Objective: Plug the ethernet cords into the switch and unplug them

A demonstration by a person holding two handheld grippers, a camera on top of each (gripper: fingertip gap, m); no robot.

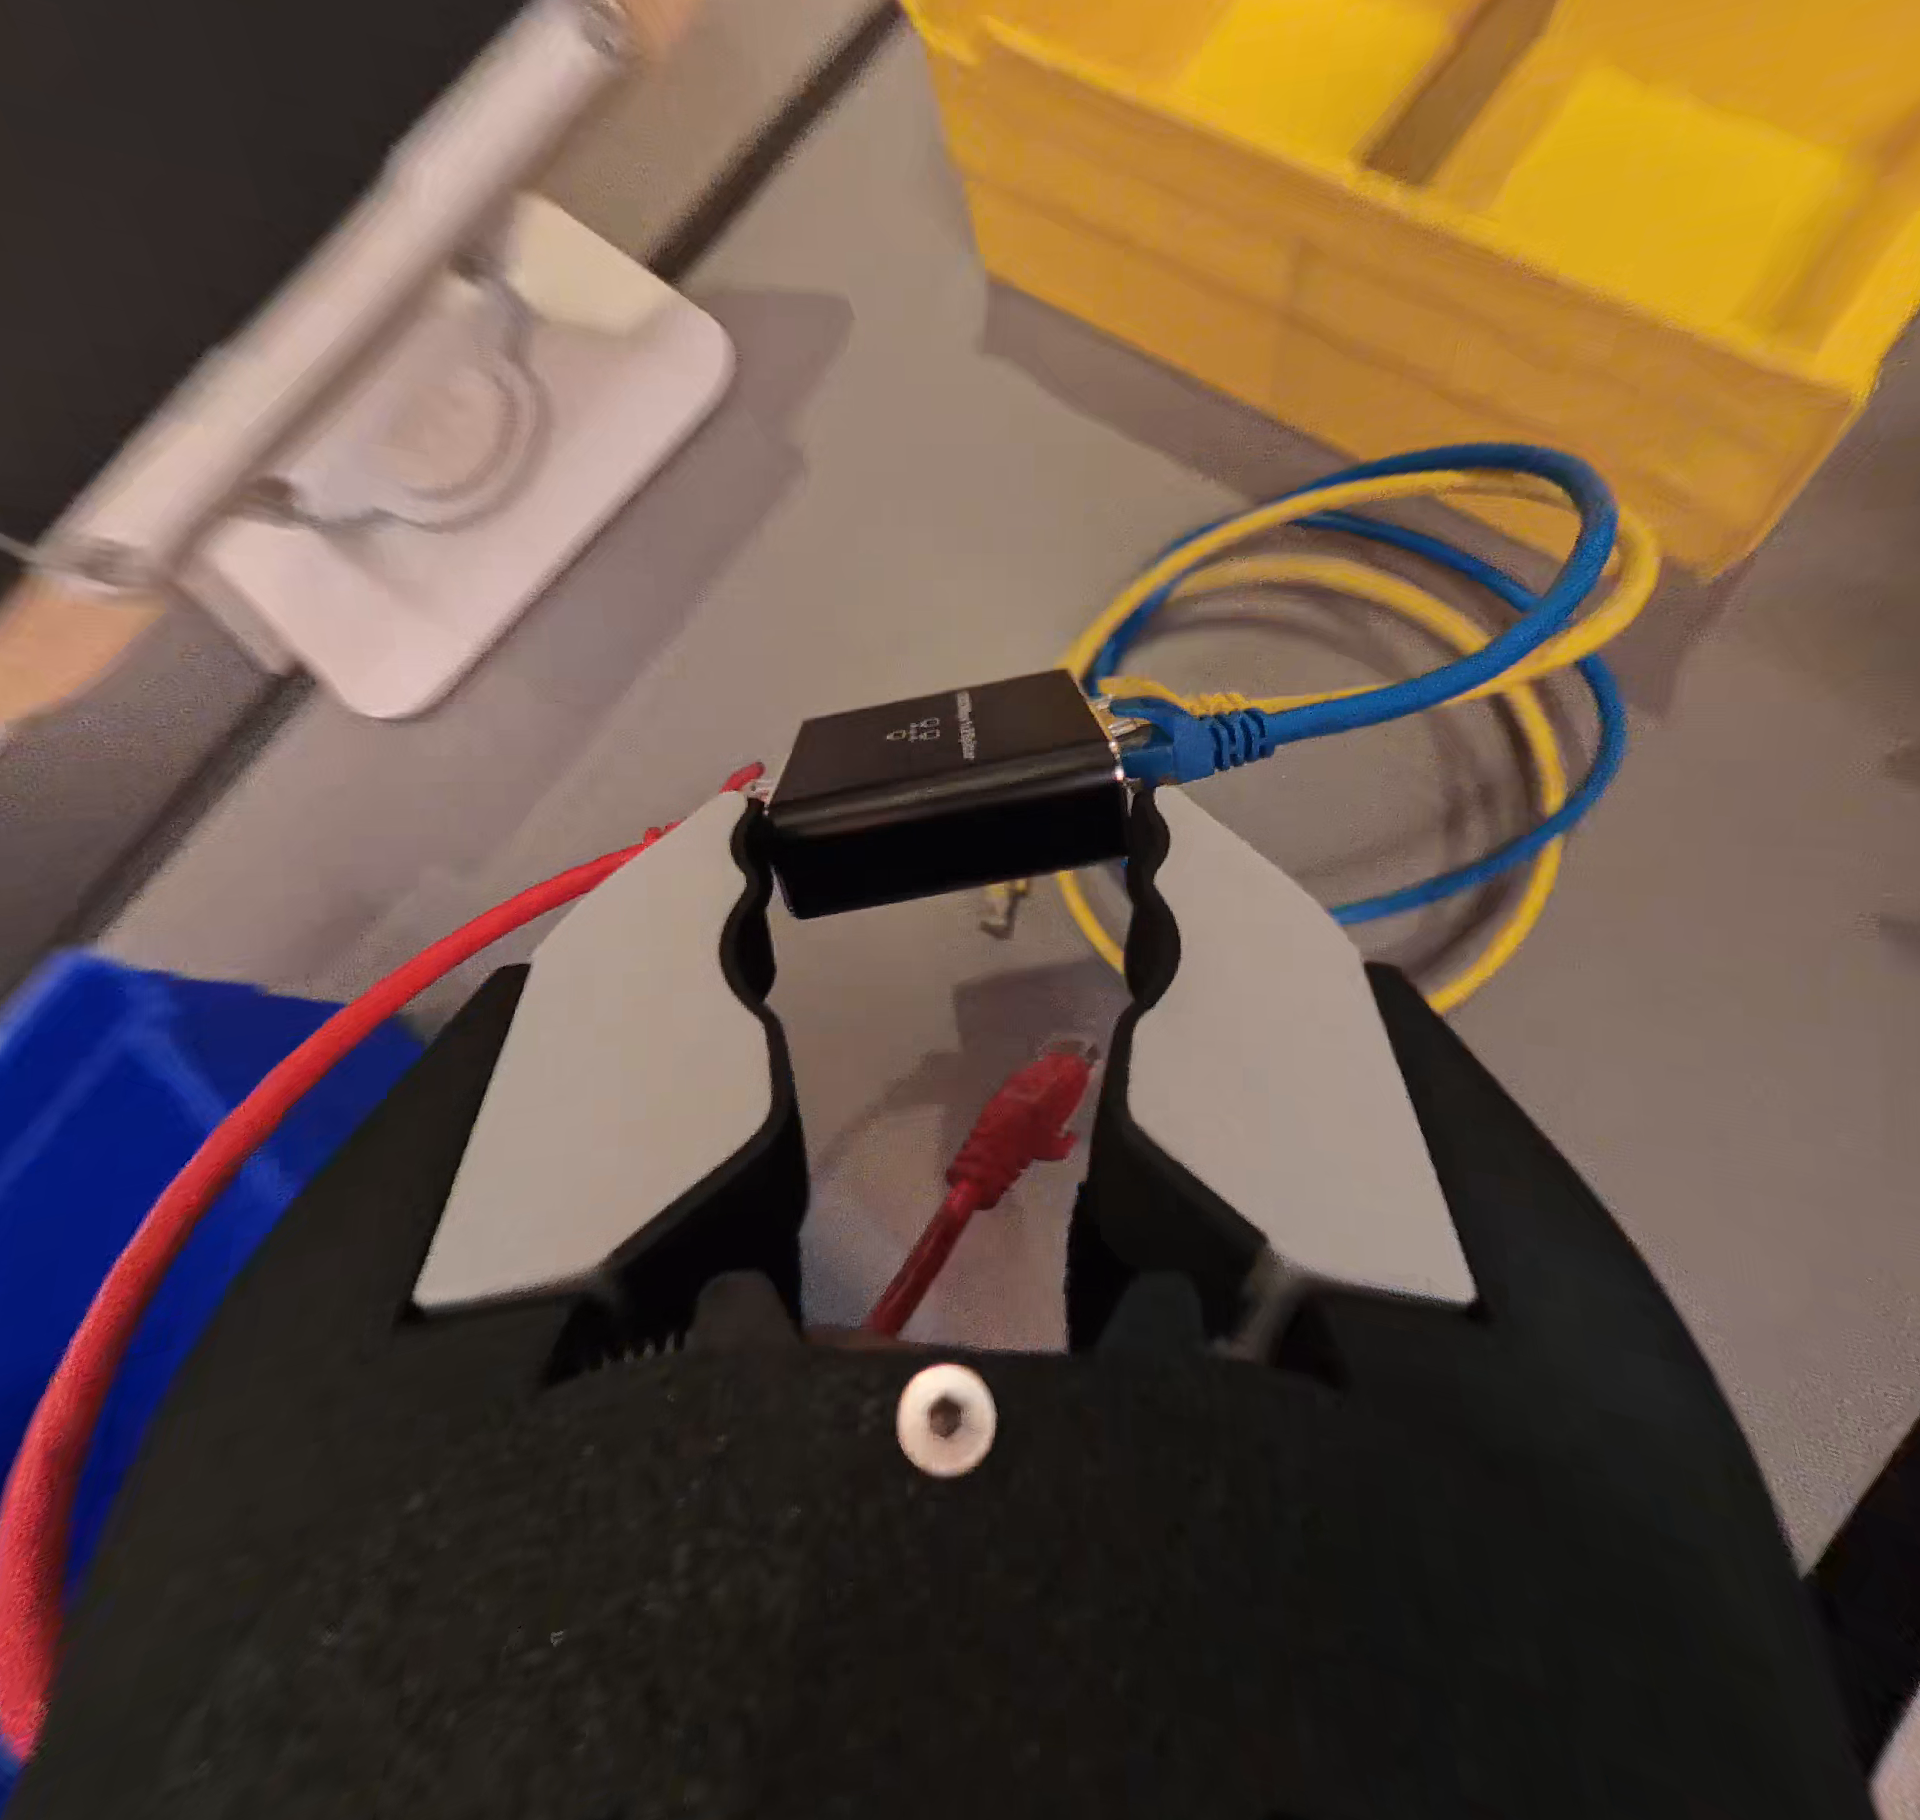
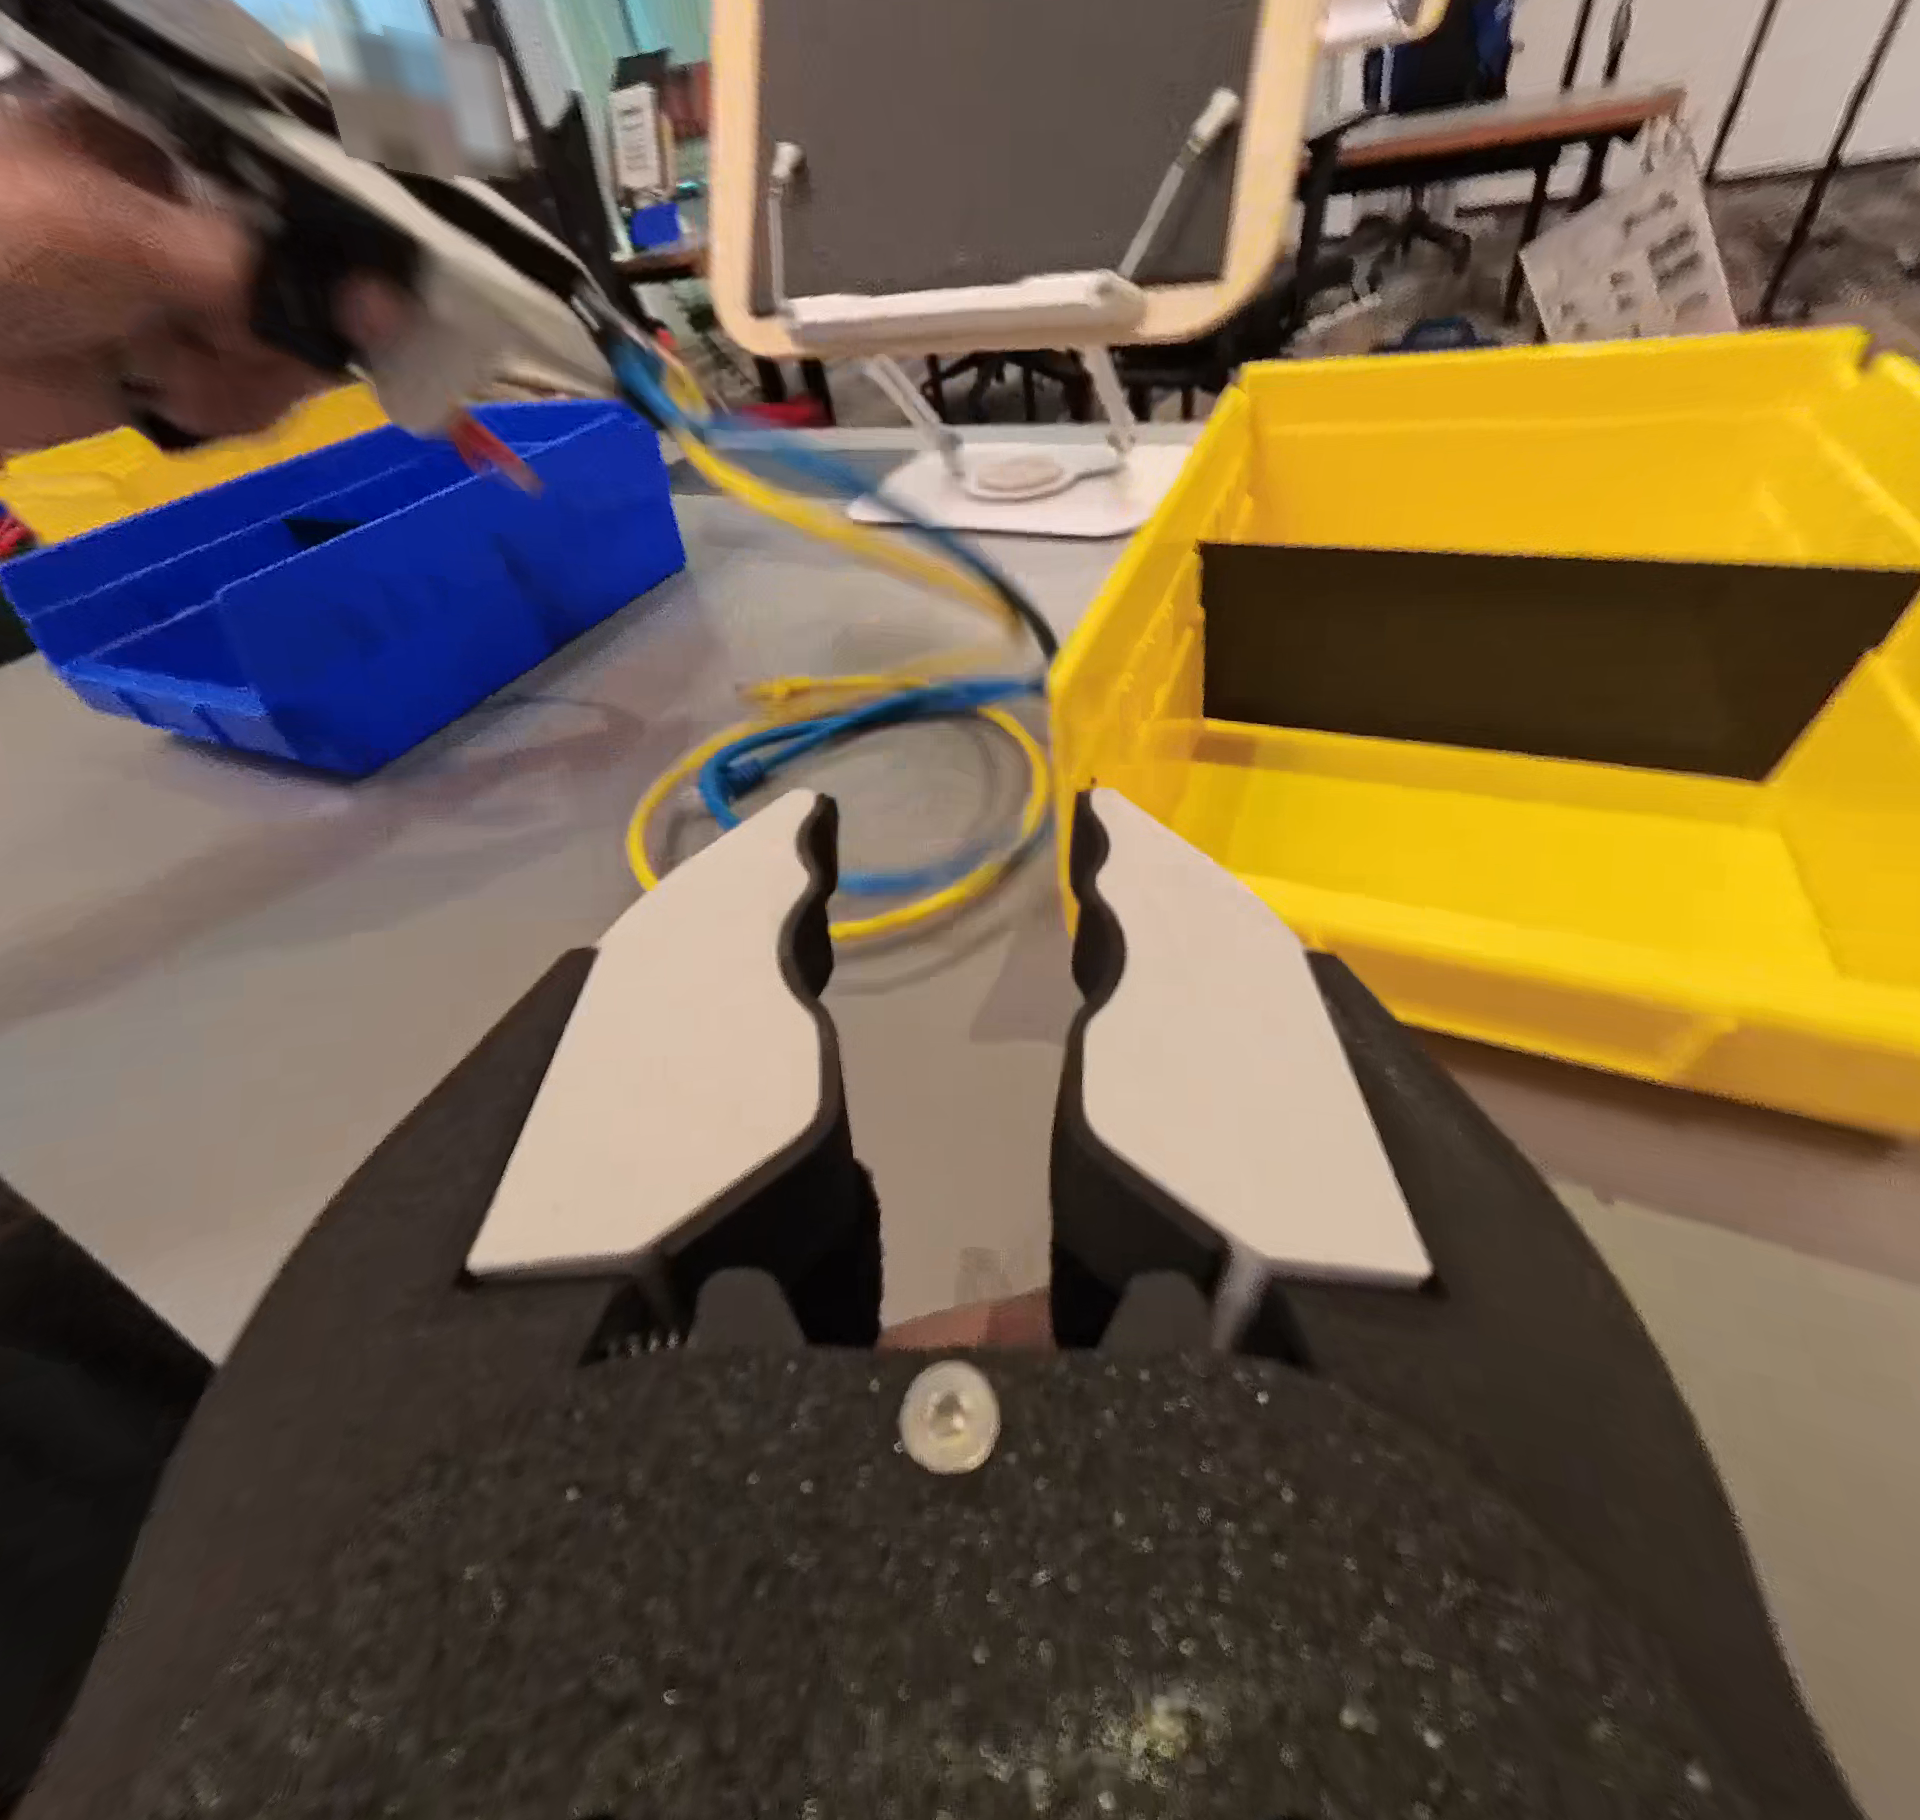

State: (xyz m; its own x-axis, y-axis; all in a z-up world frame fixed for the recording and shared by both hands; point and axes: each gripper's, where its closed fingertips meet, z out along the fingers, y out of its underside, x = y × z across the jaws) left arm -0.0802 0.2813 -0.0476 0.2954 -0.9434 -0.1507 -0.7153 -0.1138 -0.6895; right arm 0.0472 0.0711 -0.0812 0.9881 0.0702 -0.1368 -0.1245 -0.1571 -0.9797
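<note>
Left gripper (image 1: 945, 835) is clamped on the switch (image 1: 940, 794), held up off the tabletop (image 1: 914, 482) mid-frame. Blue cord (image 1: 1210, 736) and yellow cord (image 1: 1496, 627) are plugged into its right end, red cord (image 1: 312, 1064) into the left, with a loose red plug (image 1: 1023, 1110) showing between the fingers. Right gripper (image 2: 951, 871) is partly open with nothing in it, hovering low center over the cable coil (image 2: 862, 804), just left of the yellow bin (image 2: 1558, 949). Switch looks light, hard and kinda slick. Cords are floppy, so I'd grab the stiff boot right at the plug, not the cable.
</note>
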